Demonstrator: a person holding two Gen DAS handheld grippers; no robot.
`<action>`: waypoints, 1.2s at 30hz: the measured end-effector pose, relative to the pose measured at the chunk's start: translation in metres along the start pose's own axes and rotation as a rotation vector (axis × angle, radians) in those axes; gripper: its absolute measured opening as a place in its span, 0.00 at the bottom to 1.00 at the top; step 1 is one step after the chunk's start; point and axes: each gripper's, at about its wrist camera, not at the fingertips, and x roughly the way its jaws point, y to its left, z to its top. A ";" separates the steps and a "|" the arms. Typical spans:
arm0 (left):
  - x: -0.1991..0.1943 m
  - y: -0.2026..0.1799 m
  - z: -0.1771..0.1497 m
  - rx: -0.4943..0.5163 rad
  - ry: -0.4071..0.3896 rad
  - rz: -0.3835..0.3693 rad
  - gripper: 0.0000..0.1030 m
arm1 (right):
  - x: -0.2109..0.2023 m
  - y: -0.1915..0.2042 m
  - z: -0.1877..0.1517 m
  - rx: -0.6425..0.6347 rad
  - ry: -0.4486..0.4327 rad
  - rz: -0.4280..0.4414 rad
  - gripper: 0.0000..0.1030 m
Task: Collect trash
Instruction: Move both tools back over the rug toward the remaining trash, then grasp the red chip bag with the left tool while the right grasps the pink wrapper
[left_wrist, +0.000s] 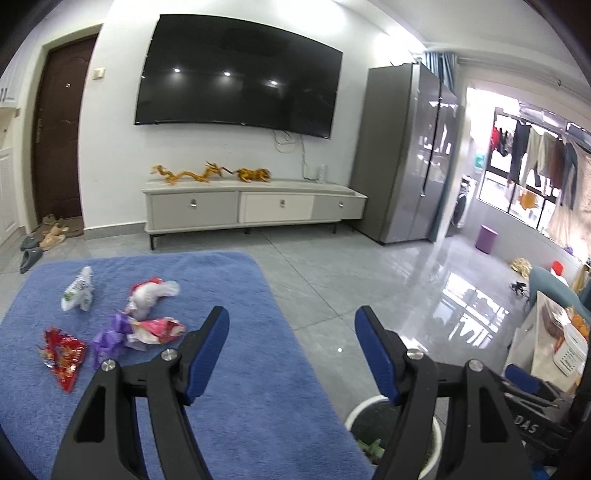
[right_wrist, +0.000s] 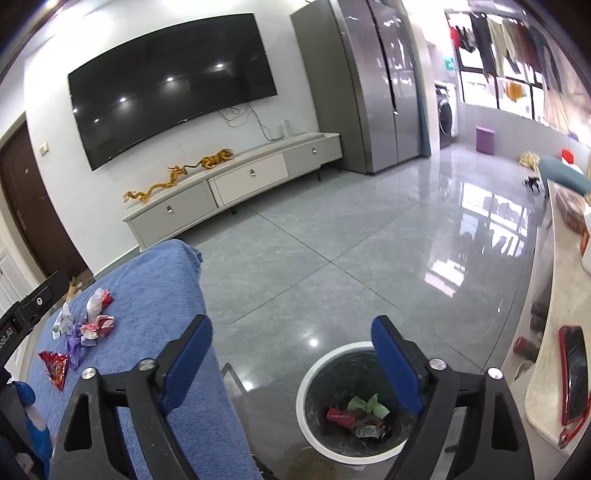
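Meanwhile both grippers — left gripper (left_wrist: 290, 326), right gripper (right_wrist: 291, 338) — gape empty above the bin (right_wrist: 314, 373).

Wrappers (left_wrist: 122, 317) clustered on the cloth-covered table (left_wrist: 229, 369) at left, bin (right_wrist: 343, 402) on floor right of table, TV cabinet (left_wrist: 251, 206) far behind.

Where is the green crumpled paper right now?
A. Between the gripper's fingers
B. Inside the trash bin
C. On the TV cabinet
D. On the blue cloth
B: in the right wrist view the green crumpled paper lies inside the trash bin among other wrappers, and the right gripper above it holds nothing.
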 end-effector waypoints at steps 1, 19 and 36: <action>-0.001 0.006 0.000 0.001 0.005 0.009 0.67 | -0.002 0.004 0.000 -0.008 -0.006 0.003 0.92; -0.007 0.151 -0.016 -0.121 0.036 0.232 0.67 | 0.029 0.121 -0.005 -0.151 0.005 0.217 1.00; 0.035 0.284 -0.059 -0.247 0.168 0.454 0.67 | 0.138 0.259 -0.025 -0.240 0.242 0.497 1.00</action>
